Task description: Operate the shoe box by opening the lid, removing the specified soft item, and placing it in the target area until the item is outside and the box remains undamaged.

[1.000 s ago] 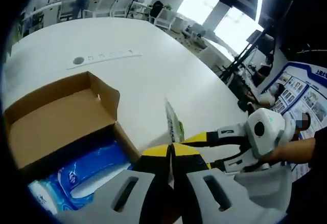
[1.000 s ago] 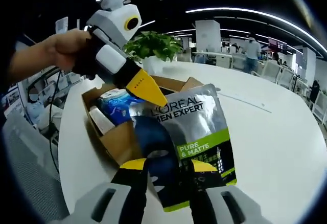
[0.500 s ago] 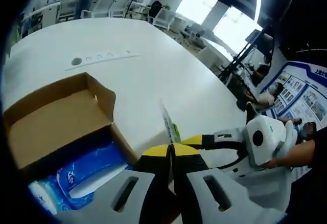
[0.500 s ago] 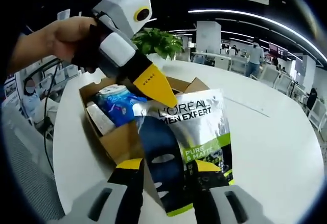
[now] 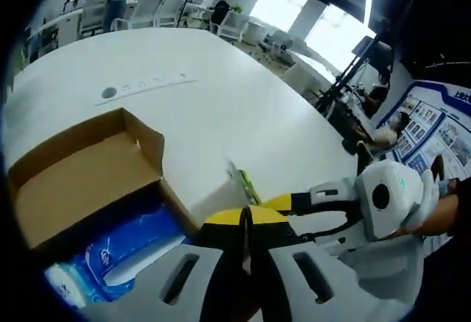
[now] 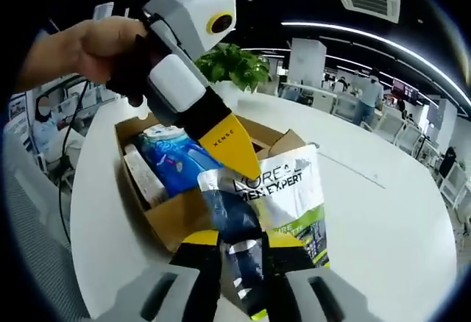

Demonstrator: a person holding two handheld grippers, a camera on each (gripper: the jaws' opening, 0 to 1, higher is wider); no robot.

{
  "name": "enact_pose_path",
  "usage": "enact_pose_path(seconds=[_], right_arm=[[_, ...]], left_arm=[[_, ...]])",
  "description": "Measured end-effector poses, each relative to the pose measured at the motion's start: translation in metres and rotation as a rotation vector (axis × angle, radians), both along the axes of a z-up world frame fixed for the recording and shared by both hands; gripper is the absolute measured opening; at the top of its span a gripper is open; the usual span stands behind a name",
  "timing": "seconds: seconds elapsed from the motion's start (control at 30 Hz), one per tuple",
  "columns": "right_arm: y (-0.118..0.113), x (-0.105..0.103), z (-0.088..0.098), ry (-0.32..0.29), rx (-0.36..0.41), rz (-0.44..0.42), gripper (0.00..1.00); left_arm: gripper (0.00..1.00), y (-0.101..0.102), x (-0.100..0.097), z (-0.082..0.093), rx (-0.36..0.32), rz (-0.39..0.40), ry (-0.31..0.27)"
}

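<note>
A silver and green L'Oreal pouch point(image 6: 283, 190) hangs just outside the open cardboard shoe box point(image 6: 173, 219). My right gripper point(image 6: 241, 245) is shut on its lower part, and the film is crumpled between the jaws. My left gripper point(image 6: 250, 171) comes in from the upper left, shut on the pouch's top edge. In the left gripper view my left gripper point(image 5: 246, 215) is shut, and the pouch point(image 5: 241, 182) shows edge-on as a thin strip above the tips. The right gripper point(image 5: 287, 212) reaches in from the right. The box point(image 5: 81, 167) lies to the left.
A blue soft pack point(image 6: 176, 162) and a white item point(image 6: 143, 179) lie inside the box. The pack point(image 5: 110, 252) also shows by my left jaw. The round white table point(image 6: 397, 212) stretches to the right. A potted plant point(image 6: 232, 65) stands behind the box. A hand point(image 6: 96, 46) holds the left gripper.
My right jaws have closed in on the pouch, which now bends and crumples instead of lying flat. The left gripper has stayed on the pouch's top edge.
</note>
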State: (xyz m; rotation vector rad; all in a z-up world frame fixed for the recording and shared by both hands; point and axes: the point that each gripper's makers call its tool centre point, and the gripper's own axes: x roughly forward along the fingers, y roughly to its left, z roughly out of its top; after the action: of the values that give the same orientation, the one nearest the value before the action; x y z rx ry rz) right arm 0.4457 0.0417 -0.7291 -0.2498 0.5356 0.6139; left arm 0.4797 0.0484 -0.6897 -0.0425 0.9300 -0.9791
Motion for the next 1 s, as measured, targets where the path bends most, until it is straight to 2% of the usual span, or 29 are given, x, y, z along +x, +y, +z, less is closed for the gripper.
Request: enact_pose_path(seconds=[0.27,0.47,0.67,0.83,1.0], right_arm=[[-0.004,-0.004,0.001,0.003,0.022,-0.006,0.02],[-0.008,-0.005,0.002,0.023,0.081,-0.041,0.00],[-0.011,-0.008,-0.002,0.036,0.089,-0.048,0.00],[-0.011,-0.011,-0.008,0.058,0.108,-0.049,0.00],[-0.011,-0.012,-0.010,0.070,0.116,-0.043,0.00]], left_arm=[[0.01,0.003,-0.003,-0.005,-0.001,0.003,0.014],[0.04,0.006,-0.005,-0.008,0.015,-0.033,-0.001],[0.11,0.013,-0.008,-0.010,0.025,-0.051,-0.023],[0.14,0.020,-0.011,-0.003,0.001,-0.054,-0.028],[0.18,0.031,-0.009,0.005,-0.008,-0.042,-0.062]])
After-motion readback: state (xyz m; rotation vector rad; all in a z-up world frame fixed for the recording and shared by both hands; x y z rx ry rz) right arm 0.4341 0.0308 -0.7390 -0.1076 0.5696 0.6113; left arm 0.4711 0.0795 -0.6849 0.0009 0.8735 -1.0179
